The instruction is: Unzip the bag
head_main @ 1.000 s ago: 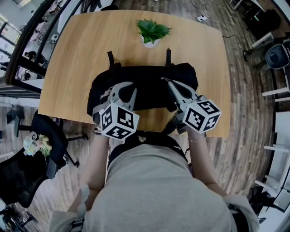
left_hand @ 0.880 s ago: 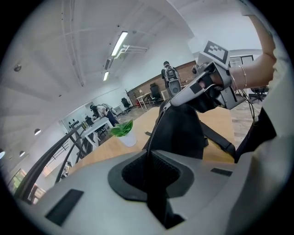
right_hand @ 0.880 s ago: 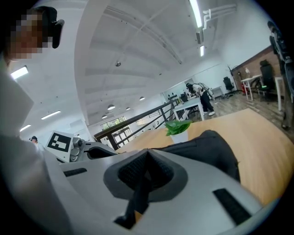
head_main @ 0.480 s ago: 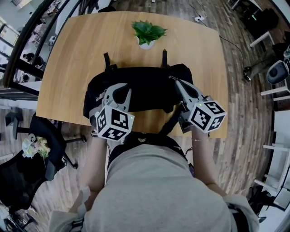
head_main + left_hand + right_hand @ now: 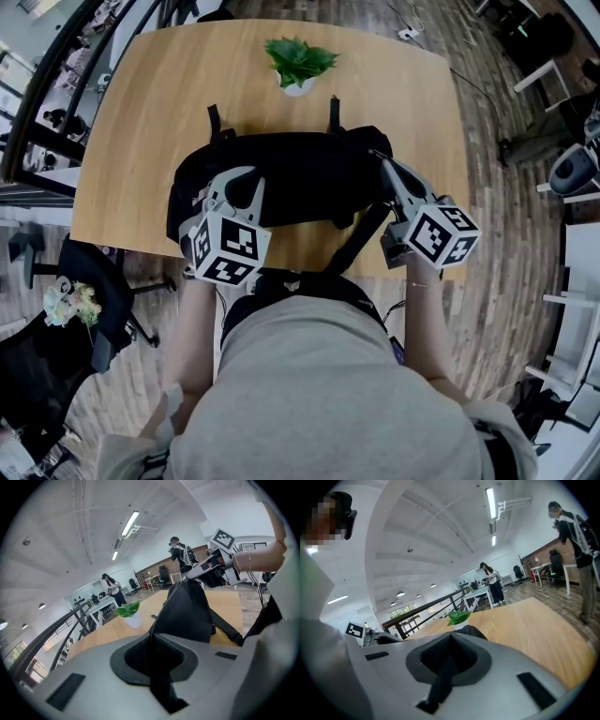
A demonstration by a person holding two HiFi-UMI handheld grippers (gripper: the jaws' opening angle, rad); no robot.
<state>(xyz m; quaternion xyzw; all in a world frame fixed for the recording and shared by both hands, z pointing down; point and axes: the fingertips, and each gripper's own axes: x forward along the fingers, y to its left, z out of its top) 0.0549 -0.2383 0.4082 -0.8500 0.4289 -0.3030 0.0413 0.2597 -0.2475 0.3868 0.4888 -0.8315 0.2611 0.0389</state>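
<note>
Bag (image 5: 300,178): black cloth, matt. Table (image 5: 187,103): pale wood, smooth, low sheen. Left gripper (image 5: 151,641), right gripper (image 5: 450,644): grey matt plastic; pads (image 5: 136,656) black, ribbed.

From the head view, the left gripper (image 5: 232,180) and its cube (image 5: 225,248) cover the bag's (image 5: 300,173) near left corner, the right gripper (image 5: 382,161) its right end; both cubes interrupt the tabletop's (image 5: 141,122) near edge. In the right gripper view, a black strip (image 5: 440,679) sits pinched between the jaws (zip pull or strap, unclear), the bag mostly hidden behind them.

Bright even daylight, fisheye-warped edges
</note>
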